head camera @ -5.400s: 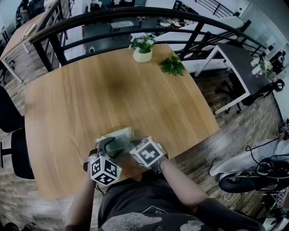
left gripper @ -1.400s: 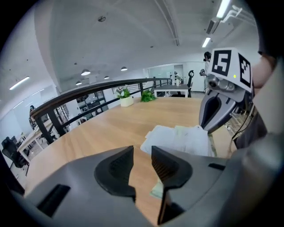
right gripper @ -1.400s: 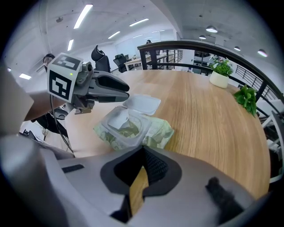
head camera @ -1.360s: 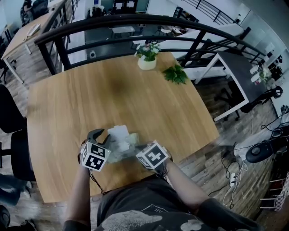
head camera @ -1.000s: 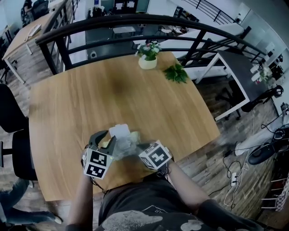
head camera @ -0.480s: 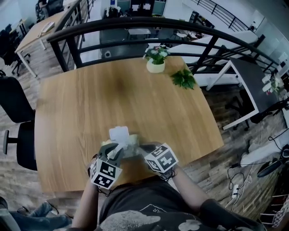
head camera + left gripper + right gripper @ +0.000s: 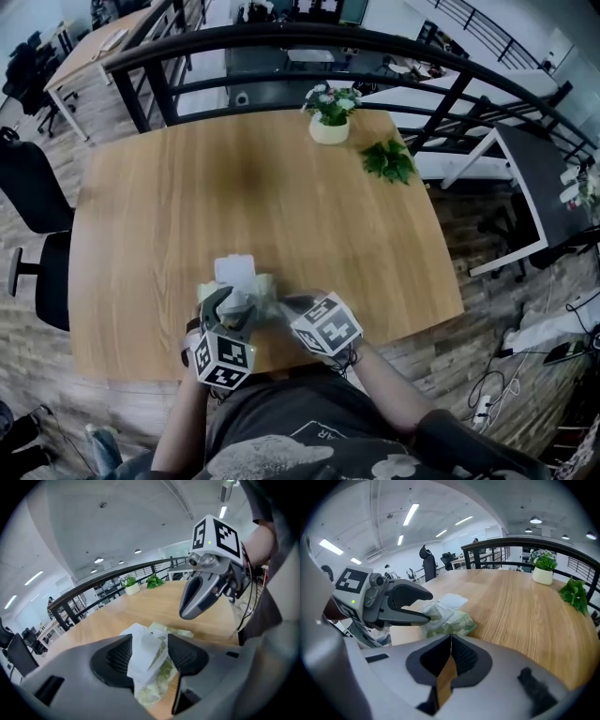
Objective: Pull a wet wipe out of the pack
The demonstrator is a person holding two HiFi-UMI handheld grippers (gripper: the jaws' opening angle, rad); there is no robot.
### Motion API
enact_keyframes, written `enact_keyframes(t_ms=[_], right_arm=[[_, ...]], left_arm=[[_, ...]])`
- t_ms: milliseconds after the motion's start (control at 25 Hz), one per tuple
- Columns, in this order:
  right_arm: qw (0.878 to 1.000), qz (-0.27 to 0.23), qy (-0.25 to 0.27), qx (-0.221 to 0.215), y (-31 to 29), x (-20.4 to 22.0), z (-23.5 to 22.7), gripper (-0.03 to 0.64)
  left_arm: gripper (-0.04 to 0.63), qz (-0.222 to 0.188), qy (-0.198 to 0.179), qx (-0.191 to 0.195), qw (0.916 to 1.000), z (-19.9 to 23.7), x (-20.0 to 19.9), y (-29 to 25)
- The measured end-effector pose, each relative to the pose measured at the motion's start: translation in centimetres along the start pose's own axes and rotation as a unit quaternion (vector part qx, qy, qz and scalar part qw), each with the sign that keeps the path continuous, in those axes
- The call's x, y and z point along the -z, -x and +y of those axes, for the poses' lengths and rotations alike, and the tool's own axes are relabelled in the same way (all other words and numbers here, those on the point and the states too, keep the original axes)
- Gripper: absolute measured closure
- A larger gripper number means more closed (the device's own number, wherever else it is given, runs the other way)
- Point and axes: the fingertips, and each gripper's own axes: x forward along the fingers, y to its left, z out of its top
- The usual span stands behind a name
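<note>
Grey plastic jaws of the left gripper [image 7: 150, 654], just opened, stand apart around a white wet wipe [image 7: 145, 644] poking from the green pack [image 7: 451, 621] near the wooden table's [image 7: 281, 187] front edge. Beside it the right gripper [image 7: 450, 638] is clenched tight, empty. Beyond, a potted plant [image 7: 329, 112] stands by the black railing [image 7: 309, 42].
</note>
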Motion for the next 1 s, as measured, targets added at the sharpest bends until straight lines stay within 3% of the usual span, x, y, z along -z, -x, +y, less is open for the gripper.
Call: enact_keyframes(t_ms=[320,560,720,1000], right_arm=[[1.0,0.004,0.016,-0.023,1.1,1.2,-1.9,0.592],[0.998,0.007,0.039,-0.046,1.7,1.3,-3.2,0.592],[0.996,0.011,0.054,-0.07,1.8,1.3,-3.2,0.594],[0.991,-0.014,0.087,-0.102,1.3,-0.6,-0.8,0.592]], left_arm=[[0.36,0.038,0.051,-0.057,0.9963,0.5,0.2,-0.8],[0.449,0.061,0.1,-0.092,0.9889,1.2,0.1,-0.8],[0.54,0.072,0.139,-0.134,0.9786,2.0,0.1,0.2],[0.58,0.057,0.18,-0.161,0.9686,3.5,1.1,2.5]])
